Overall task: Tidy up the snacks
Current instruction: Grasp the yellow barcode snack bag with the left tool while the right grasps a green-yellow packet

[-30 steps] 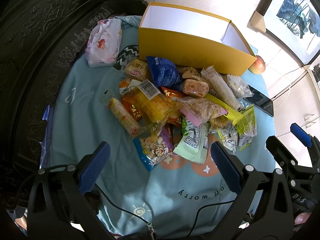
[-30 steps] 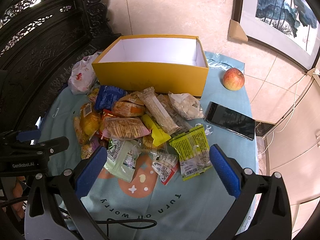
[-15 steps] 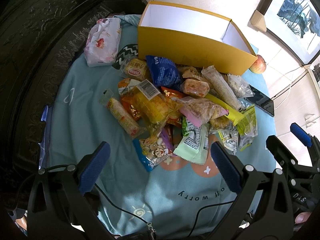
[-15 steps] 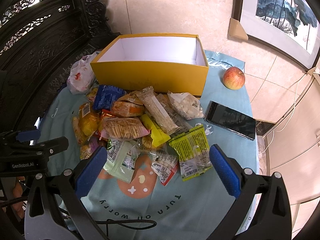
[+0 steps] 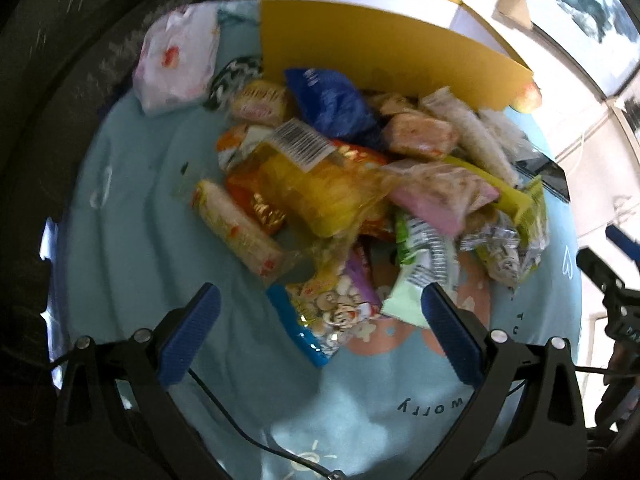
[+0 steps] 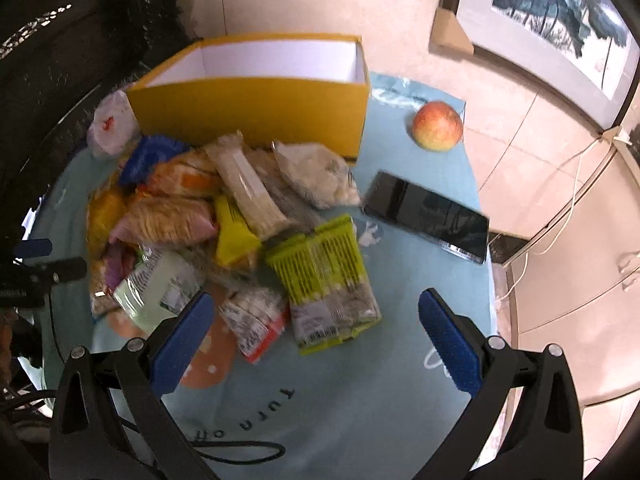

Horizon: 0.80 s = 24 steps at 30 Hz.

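Note:
A pile of several snack packets (image 5: 352, 200) lies on a round table with a light blue cloth (image 5: 132, 248); the pile also shows in the right wrist view (image 6: 240, 220). Behind it stands an open, empty yellow box (image 5: 380, 44), also in the right wrist view (image 6: 256, 104). My left gripper (image 5: 320, 320) is open and empty, just above a cartoon-print packet (image 5: 332, 312) at the pile's near edge. My right gripper (image 6: 316, 320) is open and empty over a lime-green packet (image 6: 324, 276). The view is motion-blurred.
A white floral bag (image 5: 176, 60) lies left of the box. An apple (image 6: 438, 125) and a black phone (image 6: 428, 216) lie on the right of the table. A dark carved chair back (image 6: 60, 40) rises behind. Cables (image 6: 224, 448) run along the near edge.
Both grippers have moved forward and down toward the snack pile, so the packets look larger. Both stay open. Nothing on the table has moved.

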### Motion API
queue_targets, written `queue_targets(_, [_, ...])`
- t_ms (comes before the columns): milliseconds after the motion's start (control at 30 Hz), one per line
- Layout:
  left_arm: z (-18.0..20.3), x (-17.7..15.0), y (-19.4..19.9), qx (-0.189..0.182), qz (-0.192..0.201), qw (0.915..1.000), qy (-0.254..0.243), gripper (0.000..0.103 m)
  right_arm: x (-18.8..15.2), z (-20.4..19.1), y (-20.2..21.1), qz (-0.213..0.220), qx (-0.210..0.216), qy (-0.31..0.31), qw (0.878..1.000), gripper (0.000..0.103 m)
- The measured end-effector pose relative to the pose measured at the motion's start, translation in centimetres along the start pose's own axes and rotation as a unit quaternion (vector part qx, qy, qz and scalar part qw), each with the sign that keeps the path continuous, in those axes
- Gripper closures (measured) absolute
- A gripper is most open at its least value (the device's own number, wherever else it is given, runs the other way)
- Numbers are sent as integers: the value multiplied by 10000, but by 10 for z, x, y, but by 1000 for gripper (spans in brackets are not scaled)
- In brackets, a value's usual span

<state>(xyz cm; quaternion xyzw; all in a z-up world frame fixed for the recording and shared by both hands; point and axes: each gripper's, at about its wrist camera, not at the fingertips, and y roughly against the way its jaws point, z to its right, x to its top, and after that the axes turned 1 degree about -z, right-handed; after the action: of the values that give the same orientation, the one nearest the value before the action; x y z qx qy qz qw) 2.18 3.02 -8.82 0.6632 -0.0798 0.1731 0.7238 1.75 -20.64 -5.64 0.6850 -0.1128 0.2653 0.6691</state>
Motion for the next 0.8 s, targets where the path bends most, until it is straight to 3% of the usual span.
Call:
queue_targets(167, [-16, 5, -10, -46, -74, 9998, 162, 2, -7, 5, -10, -211, 301, -106, 9993, 1])
queue_targets(433, [-11, 42, -27, 70, -152, 9998, -48, 2, 10, 0, -23, -206, 535, 4, 9984, 1])
queue_targets(633, [-22, 71, -33, -684, -536, 9916, 960, 2, 20, -2, -36, -305, 663, 43, 9973, 1])
queue_targets(800, [-30, 89, -58, -461, -938, 9852, 1360, 2, 24, -6, -44, -383, 775, 97, 9962, 1])
